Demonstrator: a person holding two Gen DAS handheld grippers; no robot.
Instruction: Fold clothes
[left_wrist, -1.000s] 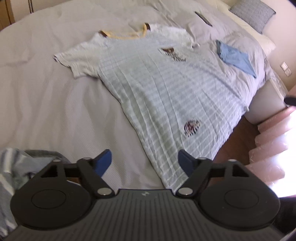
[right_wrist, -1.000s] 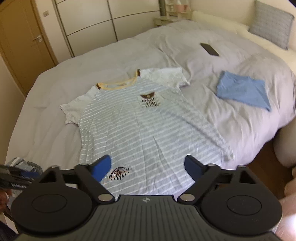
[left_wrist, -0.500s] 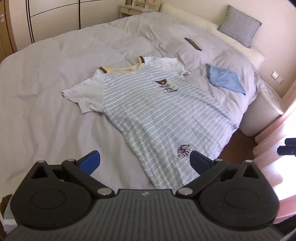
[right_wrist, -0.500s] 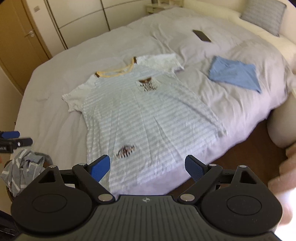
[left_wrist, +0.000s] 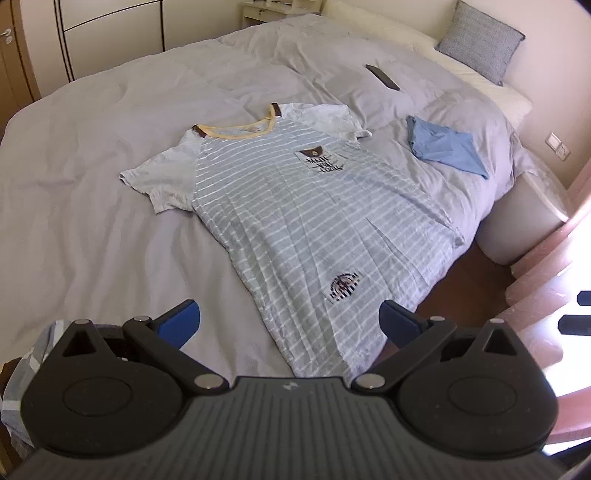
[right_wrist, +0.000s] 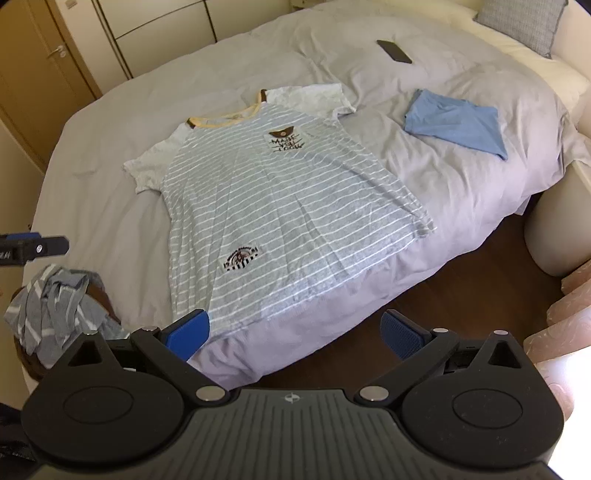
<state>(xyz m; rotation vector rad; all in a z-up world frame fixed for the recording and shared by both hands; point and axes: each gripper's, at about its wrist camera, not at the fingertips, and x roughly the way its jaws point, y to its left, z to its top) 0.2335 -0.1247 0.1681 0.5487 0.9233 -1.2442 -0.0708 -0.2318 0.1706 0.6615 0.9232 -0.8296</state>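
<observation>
Both pulled back and up since a second ago: left gripper and right gripper jaws wide, empty. Striped tee spread flat on bed, hem at edge. Folding not started.

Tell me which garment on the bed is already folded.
The plain blue garment, lying as a compact folded bundle on the bed near the pillows. The striped T-shirt beside it lies spread flat, sleeves out, unfolded.

Bed with grey duvet: striped t-shirt spread flat, folded blue garment beside it, dark phone farther up.
</observation>
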